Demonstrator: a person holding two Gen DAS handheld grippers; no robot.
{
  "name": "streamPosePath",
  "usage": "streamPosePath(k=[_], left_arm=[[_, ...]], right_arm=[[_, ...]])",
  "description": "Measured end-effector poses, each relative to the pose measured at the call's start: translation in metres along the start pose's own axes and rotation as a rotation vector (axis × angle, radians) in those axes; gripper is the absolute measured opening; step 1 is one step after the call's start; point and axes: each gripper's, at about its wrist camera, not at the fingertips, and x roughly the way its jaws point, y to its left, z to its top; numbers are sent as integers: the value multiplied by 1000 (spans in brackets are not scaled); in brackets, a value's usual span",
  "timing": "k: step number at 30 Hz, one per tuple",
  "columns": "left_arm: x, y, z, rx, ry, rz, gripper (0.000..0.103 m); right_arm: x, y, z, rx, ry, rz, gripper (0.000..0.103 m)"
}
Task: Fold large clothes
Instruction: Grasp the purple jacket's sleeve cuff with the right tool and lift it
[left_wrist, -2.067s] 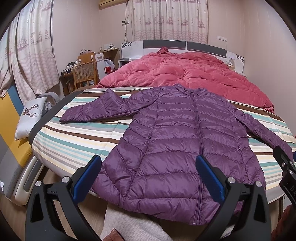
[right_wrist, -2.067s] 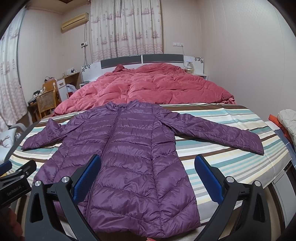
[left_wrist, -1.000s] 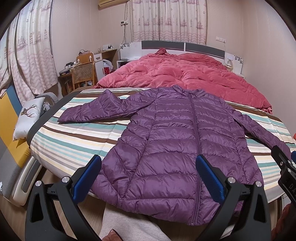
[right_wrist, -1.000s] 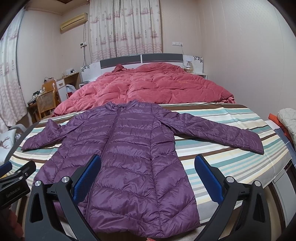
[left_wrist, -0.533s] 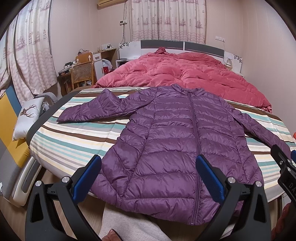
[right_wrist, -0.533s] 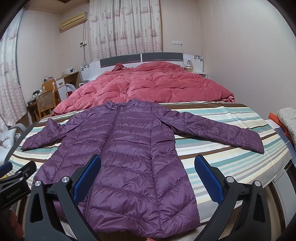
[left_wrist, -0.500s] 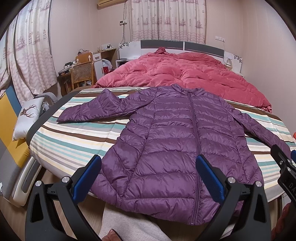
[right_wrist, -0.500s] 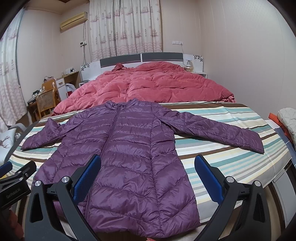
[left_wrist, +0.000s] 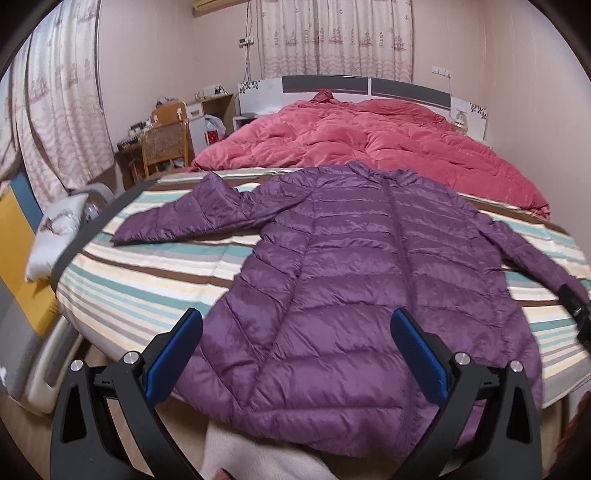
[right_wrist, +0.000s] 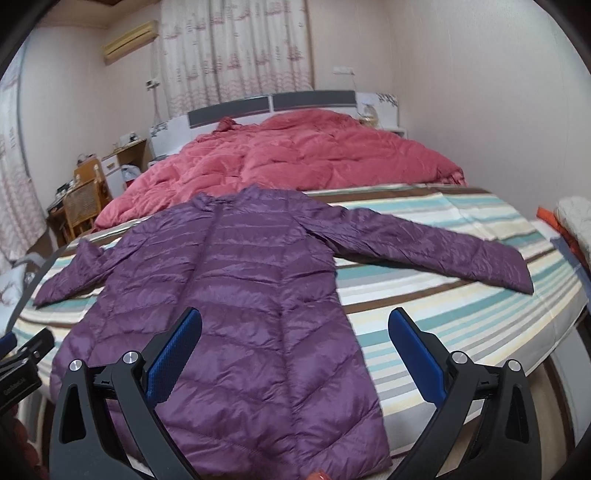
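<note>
Gaping empty, each hand-held gripper frames the jacket; only right view shows its blurry right cuff.

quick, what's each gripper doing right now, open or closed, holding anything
Left gripper: open, holding nothing, above the purple jacket.
Right gripper: open, holding nothing, above the same jacket on the bed.

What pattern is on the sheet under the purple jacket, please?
The sheet has teal, brown, cream and grey stripes, clearest in the right wrist view.
</note>
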Motion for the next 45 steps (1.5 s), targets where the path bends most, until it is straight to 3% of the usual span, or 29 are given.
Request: streamPosePath(k=[5, 9, 13, 19, 21, 25, 31, 42, 45], left_arm=[[24, 0, 5, 36, 5, 19, 101], [57, 11, 11, -25, 77, -79, 101], [82, 22, 16, -107, 99, -149, 101], [119, 24, 30, -72, 82, -13, 101], [128, 27, 33, -71, 83, -3, 101], [150, 32, 41, -69, 104, 31, 101], [176, 38, 50, -80, 98, 55, 101], [215, 45, 38, -84, 164, 153, 101], [220, 46, 33, -94, 179, 147, 101]], right_arm=[[32, -36, 4, 88, 22, -34, 100], [66, -73, 6, 173, 96, -71, 100], [94, -110, 10, 258, 125, -90, 100], [127, -177, 17, 504, 120, -62, 100], [139, -200, 18, 612, 118, -48, 88], [153, -229, 17, 768, 120, -45, 84], [170, -265, 9, 965, 105, -79, 68], [171, -307, 5, 1141, -27, -128, 63], [175, -321, 9, 1147, -40, -166, 55]])
